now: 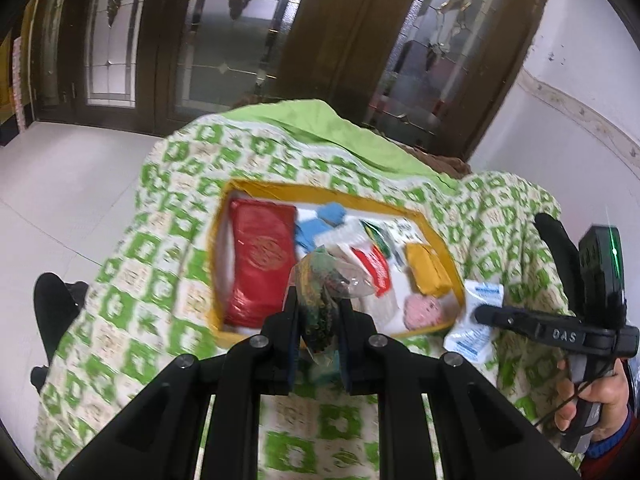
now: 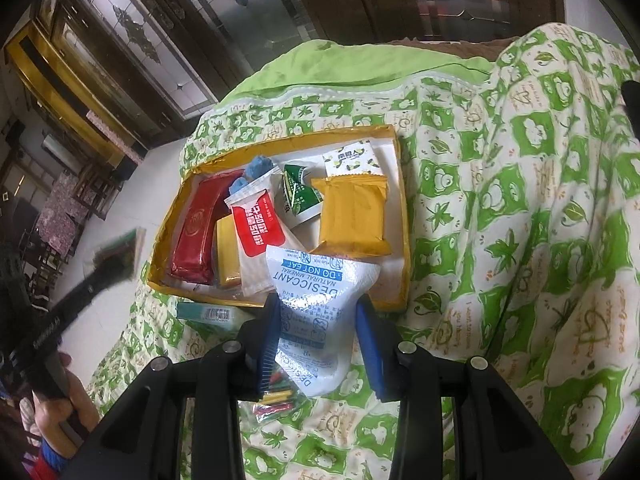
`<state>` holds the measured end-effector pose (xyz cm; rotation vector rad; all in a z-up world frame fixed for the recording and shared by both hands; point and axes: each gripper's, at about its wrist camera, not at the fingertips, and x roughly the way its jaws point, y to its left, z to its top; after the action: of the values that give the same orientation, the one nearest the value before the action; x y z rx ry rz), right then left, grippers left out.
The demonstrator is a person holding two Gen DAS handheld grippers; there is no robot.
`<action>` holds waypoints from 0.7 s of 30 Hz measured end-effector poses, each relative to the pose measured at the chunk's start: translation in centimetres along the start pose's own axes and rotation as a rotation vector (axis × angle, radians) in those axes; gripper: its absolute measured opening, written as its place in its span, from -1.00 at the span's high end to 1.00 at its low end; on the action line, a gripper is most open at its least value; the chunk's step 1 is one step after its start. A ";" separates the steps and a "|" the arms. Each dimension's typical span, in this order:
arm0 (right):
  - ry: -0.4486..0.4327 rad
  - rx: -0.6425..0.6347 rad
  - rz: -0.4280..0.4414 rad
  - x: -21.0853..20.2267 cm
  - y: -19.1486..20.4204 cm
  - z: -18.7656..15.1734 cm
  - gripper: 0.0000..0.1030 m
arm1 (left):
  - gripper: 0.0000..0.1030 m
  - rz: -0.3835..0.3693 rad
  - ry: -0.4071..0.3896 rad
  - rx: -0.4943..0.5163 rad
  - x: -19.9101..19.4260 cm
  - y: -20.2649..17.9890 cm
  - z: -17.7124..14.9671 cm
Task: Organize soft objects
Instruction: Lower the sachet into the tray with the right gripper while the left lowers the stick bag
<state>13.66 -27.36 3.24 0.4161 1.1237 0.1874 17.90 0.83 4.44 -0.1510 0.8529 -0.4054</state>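
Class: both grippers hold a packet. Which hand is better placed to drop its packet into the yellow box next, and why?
Right, probably. The right gripper, clamping the desiccant packet, hangs at the yellow box near edge. The left gripper holds its clear bag off to the box's side.

Green-patterned quilt (image 2: 520, 200) covers the table; glass-panelled wooden doors (image 1: 224, 40) behind.

Yellow-rimmed shallow tray (image 2: 396, 216) on the quilt holds a red packet (image 2: 200, 232) at 9 o'clock and a gold packet (image 2: 352, 216) at 3. White desiccant sachet (image 2: 320, 304) droops over its 6 o'clock rim. Clear dark-filled pouch (image 1: 320, 300) held above the tray.
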 end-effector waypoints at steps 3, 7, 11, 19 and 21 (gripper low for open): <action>0.017 -0.006 0.010 0.5 0.3 0.4 0.23 | 0.70 0.018 0.001 -0.018 0.3 1.2 0.8; 0.020 -0.032 0.003 1.0 1.1 1.3 0.23 | 0.70 0.025 0.017 -0.048 1.4 2.4 1.2; 0.010 -0.042 0.000 1.7 1.4 2.7 0.23 | 0.70 0.021 0.038 -0.058 2.8 2.4 0.9; 0.042 -0.106 0.014 4.0 2.1 5.5 0.23 | 0.70 0.009 0.081 -0.034 5.6 1.2 0.4; 0.050 -0.141 0.017 4.7 2.8 5.8 0.23 | 0.70 0.007 0.090 -0.029 6.2 1.1 0.4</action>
<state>21.08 -24.52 2.64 0.2969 1.1488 0.2916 22.13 -0.71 0.02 -0.1579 0.9478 -0.3952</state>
